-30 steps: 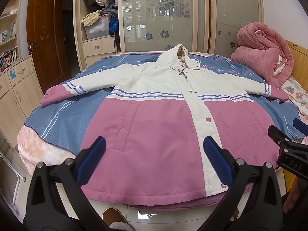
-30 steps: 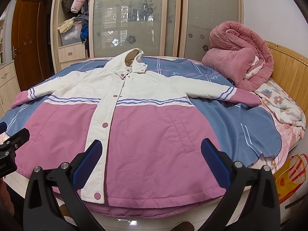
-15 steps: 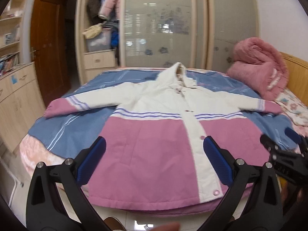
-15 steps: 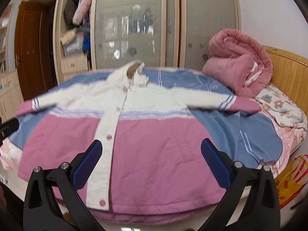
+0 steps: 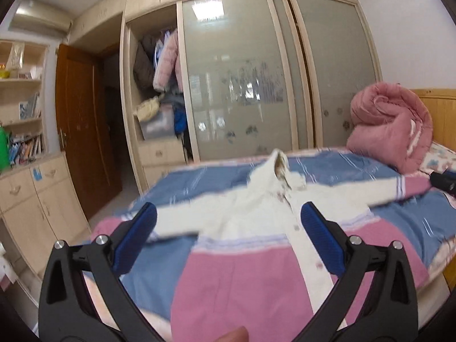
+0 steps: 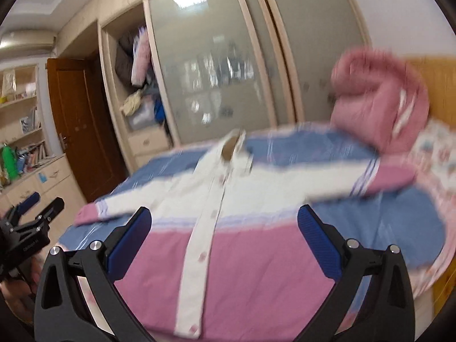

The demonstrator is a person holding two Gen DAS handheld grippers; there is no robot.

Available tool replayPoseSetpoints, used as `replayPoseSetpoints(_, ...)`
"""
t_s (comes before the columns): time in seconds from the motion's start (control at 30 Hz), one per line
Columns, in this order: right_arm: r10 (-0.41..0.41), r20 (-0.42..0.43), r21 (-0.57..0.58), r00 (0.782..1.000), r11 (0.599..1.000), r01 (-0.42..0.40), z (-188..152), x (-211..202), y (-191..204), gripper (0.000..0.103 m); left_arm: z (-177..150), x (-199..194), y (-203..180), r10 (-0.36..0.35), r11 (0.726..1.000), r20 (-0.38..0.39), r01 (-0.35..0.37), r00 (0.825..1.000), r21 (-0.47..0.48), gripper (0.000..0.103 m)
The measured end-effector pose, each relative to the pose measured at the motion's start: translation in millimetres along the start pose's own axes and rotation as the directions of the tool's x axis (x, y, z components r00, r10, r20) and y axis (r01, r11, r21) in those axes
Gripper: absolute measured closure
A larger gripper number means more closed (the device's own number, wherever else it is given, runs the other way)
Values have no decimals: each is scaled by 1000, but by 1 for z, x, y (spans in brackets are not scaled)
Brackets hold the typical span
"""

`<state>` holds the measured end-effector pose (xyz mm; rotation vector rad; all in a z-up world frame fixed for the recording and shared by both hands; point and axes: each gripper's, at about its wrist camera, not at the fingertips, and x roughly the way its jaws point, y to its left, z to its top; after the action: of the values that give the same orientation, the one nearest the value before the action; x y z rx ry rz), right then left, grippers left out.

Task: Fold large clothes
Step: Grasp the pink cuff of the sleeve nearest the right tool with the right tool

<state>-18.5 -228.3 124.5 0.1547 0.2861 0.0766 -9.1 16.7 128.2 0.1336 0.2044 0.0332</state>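
A hooded jacket (image 5: 250, 259) (image 6: 228, 245), white on top and pink below, lies flat and buttoned on the blue bedspread (image 5: 199, 179) (image 6: 379, 216), sleeves spread to both sides. My left gripper (image 5: 228, 223) hangs open above its near half, nothing between the blue pads. My right gripper (image 6: 223, 222) is open too, above the pink lower part. The left gripper (image 6: 34, 208) also shows at the left edge of the right wrist view. A tip of the right gripper (image 5: 444, 179) shows at the right edge of the left wrist view. Both views are blurred by motion.
A rolled pink quilt (image 5: 390, 125) (image 6: 382, 99) sits at the far right against the wooden headboard (image 5: 439, 114). A wardrobe with frosted sliding doors (image 5: 242, 79) stands behind the bed, low cabinets (image 5: 34, 199) and a brown door (image 5: 79, 131) to the left. A fingertip (image 5: 233, 335) shows at the bottom.
Both cameras have tilted upward and pulled back, so the jacket sits lower in view and the wardrobe and ceiling fill the top. Both grippers stayed open.
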Motion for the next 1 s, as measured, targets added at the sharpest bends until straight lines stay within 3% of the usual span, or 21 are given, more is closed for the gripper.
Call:
replayPoseSetpoints(0.13, -3, 75, -26, 997, 1000, 5, 41, 18, -6, 1, 25, 37, 1, -70, 997, -45, 68, 996, -43, 2)
replayPoseSetpoints(0.2, 23, 85, 6, 996, 1000, -24, 47, 31, -19, 1, 26, 54, 6, -68, 993, -41, 64, 997, -98, 2)
replayPoseSetpoints(0.27, 29, 78, 39, 997, 999, -32, 37, 44, -31, 1, 18, 66, 10, -75, 987, -53, 67, 996, -145, 2)
replayPoseSetpoints(0.37, 21, 12, 132, 1000, 991, -23, -5, 70, -61, 1, -13, 81, 18, -59, 978, -65, 44, 996, -206, 2)
replayPoseSetpoints(0.43, 37, -33, 162, 999, 986, -31, -20, 85, -71, 1, -41, 81, 23, -98, 959, 9, 97, 995, -265, 2)
replayPoseSetpoints(0.47, 32, -51, 184, 998, 983, -22, -24, 92, -77, 1, -47, 87, 24, -126, 946, -5, 118, 992, -301, 2)
replayPoseSetpoints(0.57, 1, -51, 238, 999, 971, 12, -30, 108, -103, 1, -44, 105, 5, -182, 964, -112, 155, 977, -216, 2)
replayPoseSetpoints(0.63, -37, -61, 267, 997, 962, 52, -30, 116, -121, 1, -48, 106, -14, -124, 990, -116, 114, 985, -88, 2)
replayPoseSetpoints(0.7, -43, -65, 324, 997, 944, 62, -28, 122, -148, 1, -55, 109, -28, -110, 994, -108, 107, 988, -30, 2)
replayPoseSetpoints(0.8, -152, -29, 400, 988, 904, 151, -32, 128, -202, 1, -69, 126, -41, -144, 990, -193, 142, 971, -23, 2)
replayPoseSetpoints(0.87, -255, -36, 436, 966, 866, 245, -39, 131, -237, 1, -77, 141, -46, -173, 985, -278, 172, 945, -27, 2)
replayPoseSetpoints(0.9, -290, -49, 489, 956, 828, 276, -45, 133, -260, 1, -79, 148, -49, -172, 984, -321, 174, 931, -23, 2)
replayPoseSetpoints(1.0, -253, -28, 660, 967, 722, 208, -61, 131, -318, 1, -81, 159, -55, -146, 988, -356, 155, 923, -5, 2)
